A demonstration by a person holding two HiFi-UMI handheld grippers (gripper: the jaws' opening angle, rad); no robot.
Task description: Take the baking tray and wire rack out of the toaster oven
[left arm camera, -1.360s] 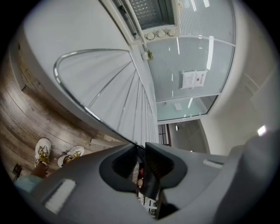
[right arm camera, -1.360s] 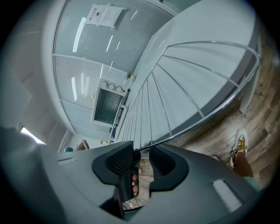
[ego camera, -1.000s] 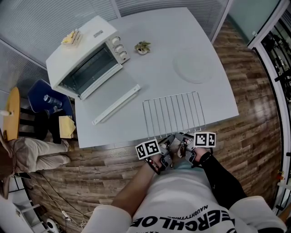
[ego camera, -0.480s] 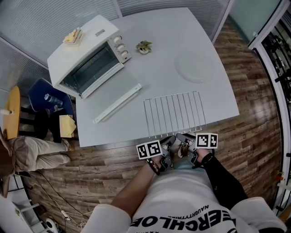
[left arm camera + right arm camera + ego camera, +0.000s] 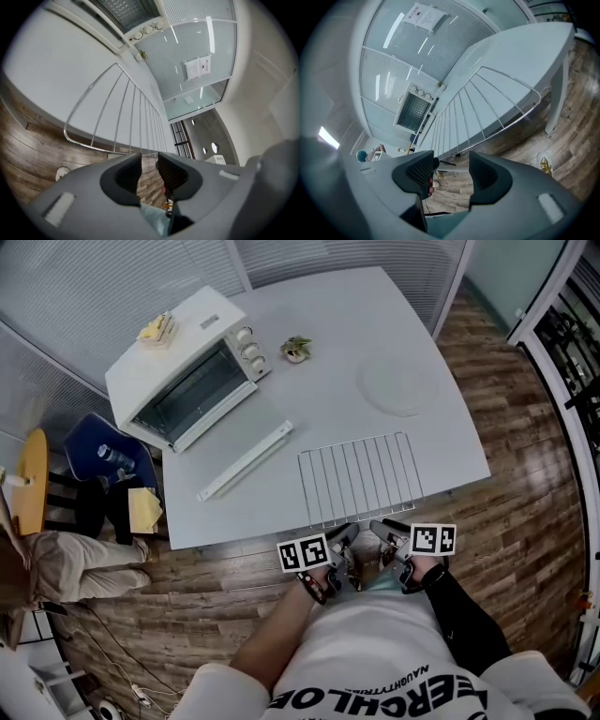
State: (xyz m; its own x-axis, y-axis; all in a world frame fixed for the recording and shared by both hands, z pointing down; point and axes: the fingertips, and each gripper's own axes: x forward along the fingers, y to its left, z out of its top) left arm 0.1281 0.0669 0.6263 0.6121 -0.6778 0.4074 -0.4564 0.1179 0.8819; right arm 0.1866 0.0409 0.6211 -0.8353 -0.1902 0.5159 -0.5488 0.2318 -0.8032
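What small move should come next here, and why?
Probably raise the left gripper and right gripper toward the toaster oven: both have just been opening, empty; the wire rack already lies on the table, and the oven door is down.

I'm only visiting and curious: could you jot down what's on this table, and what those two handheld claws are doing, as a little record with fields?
table: white, on a wood floor
toaster oven: far left corner, door folded down open; inside too dark to read
wire rack: out, lying flat, near edge overhanging the table
baking tray: not in sight on the table
left gripper: off the near edge, jaws have just been opening, nothing between them
right gripper: beside it, jaws have just been opening, wide, empty
also: pale round plate, small plant
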